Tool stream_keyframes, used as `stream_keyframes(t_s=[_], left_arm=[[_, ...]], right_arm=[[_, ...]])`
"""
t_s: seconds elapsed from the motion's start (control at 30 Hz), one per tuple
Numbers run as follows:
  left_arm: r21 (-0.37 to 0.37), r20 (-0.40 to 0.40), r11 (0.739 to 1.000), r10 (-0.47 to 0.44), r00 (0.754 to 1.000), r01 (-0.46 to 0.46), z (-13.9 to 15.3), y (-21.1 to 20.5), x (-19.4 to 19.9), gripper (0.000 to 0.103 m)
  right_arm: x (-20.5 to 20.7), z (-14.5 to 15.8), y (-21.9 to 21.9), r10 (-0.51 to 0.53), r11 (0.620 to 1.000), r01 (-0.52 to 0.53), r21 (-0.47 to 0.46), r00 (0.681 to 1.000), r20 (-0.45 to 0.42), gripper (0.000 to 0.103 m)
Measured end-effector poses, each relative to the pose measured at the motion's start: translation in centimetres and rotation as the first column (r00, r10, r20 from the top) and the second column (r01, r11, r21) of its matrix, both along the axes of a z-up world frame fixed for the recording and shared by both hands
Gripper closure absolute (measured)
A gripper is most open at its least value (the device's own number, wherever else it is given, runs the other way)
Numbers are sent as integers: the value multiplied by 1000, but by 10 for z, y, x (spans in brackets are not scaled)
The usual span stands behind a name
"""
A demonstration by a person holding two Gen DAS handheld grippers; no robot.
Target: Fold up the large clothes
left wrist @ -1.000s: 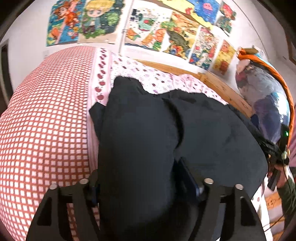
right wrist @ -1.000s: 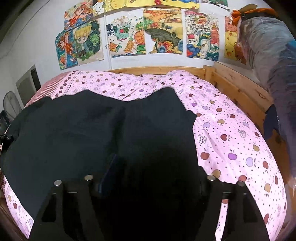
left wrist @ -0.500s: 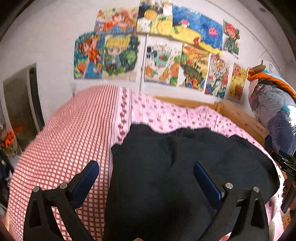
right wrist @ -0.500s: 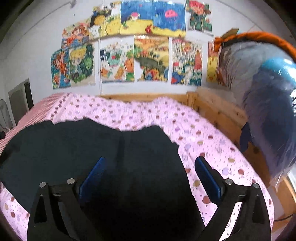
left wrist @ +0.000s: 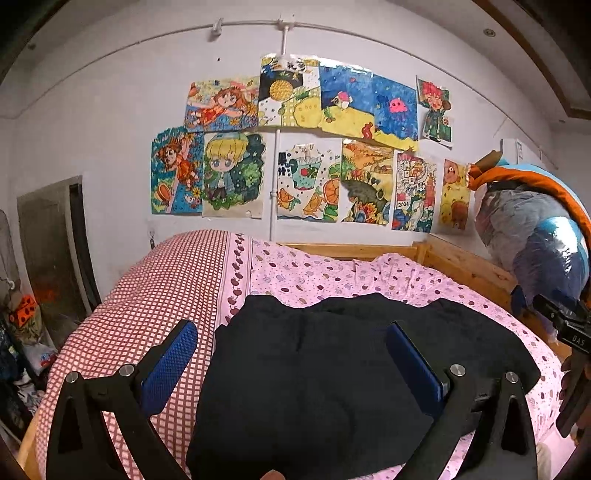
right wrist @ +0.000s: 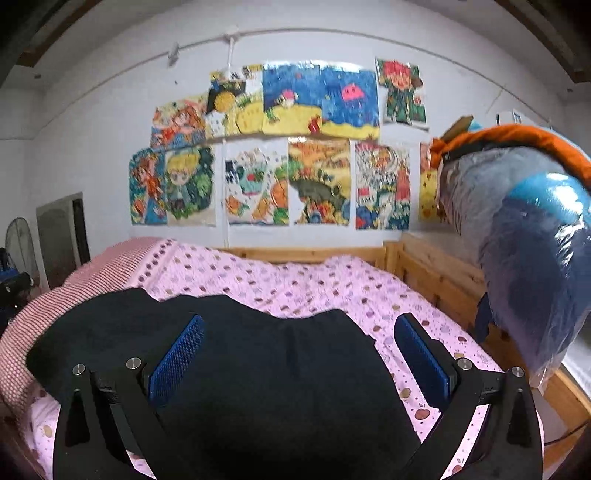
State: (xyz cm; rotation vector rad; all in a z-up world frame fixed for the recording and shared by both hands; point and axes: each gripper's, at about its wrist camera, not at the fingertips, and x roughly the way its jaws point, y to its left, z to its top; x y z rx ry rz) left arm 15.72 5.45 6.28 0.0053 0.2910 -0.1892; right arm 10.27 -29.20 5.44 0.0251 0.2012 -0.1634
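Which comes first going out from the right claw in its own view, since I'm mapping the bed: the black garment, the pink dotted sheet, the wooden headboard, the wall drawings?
1. Black garment, lying below and between the fingers of the open right claw.
2. Pink dotted sheet, beyond the garment.
3. Wooden headboard, at the bed's far edge.
4. Wall drawings, above the headboard.

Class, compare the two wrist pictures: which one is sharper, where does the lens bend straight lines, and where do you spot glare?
Left wrist view: sharp, the drawings crisp; the wall pipe bows into an arc. Right wrist view: softly blurred throughout, drawings smeared; bright glare on the plastic-wrapped bundle; same barrel bending. In both, the black garment shows little fold detail.
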Motion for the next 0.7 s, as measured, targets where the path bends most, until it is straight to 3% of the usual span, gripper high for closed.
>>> stream_keyframes(t_s=[0.2,0.43,0.7], left_arm=[[5,18,1000,17,1000,-17,6,-9,-33,0],[-55,-47,998,-42,998,39,4,-7,-65,0],[-37,-69,999,-21,997,19,-5,-9,-98,0]], right_arm=[[-34,12,22,36,999,-37,11,999,28,2],[-65,14,38,69,997,-69,16,997,23,2],[-96,4,44,98,993,-96,66,995,-14,2]])
